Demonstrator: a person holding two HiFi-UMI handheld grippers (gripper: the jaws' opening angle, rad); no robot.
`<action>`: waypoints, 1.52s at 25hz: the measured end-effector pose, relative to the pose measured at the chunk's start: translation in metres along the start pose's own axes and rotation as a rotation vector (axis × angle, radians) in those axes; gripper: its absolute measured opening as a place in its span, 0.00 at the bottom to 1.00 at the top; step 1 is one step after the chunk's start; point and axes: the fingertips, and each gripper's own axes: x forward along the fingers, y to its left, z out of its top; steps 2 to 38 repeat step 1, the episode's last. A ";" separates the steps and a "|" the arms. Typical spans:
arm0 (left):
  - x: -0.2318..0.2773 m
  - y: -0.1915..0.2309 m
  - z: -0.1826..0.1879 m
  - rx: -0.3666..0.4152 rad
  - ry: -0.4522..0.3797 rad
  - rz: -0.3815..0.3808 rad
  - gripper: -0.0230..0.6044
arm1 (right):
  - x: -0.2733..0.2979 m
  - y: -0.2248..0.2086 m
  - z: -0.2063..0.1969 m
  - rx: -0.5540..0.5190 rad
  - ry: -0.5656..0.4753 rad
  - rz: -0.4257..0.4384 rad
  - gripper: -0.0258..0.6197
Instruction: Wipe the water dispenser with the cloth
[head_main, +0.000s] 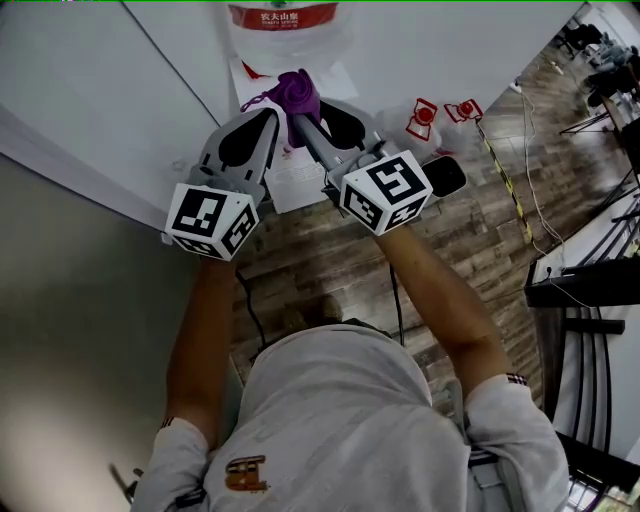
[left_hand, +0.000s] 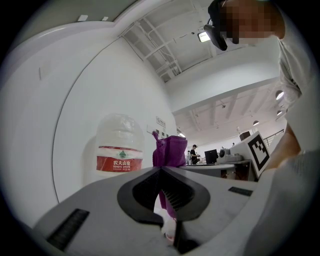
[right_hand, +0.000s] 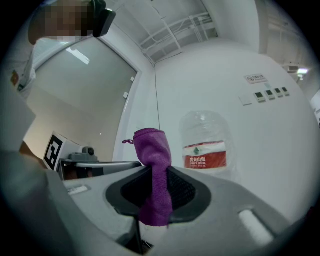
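- We see the left gripper with its jaws pressed together and seemingly nothing between them, raised beside its partner.
- The purple cloth sticks up just beside the left jaw tips; whether it touches them we cannot tell.
- The right gripper pinches the cloth, which hangs through its jaws.
- Beyond stands the red-labelled water bottle, close to a white wall.

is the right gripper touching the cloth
Touching. In the right gripper view the right gripper has its jaws shut on the cloth, which passes down between them.
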 end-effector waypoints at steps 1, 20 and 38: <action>0.000 0.000 0.000 0.000 0.000 -0.001 0.03 | 0.000 0.000 0.000 -0.001 0.000 -0.001 0.18; 0.000 0.000 0.000 0.000 0.000 -0.001 0.03 | 0.000 0.000 0.000 -0.001 0.000 -0.001 0.18; 0.000 0.000 0.000 0.000 0.000 -0.001 0.03 | 0.000 0.000 0.000 -0.001 0.000 -0.001 0.18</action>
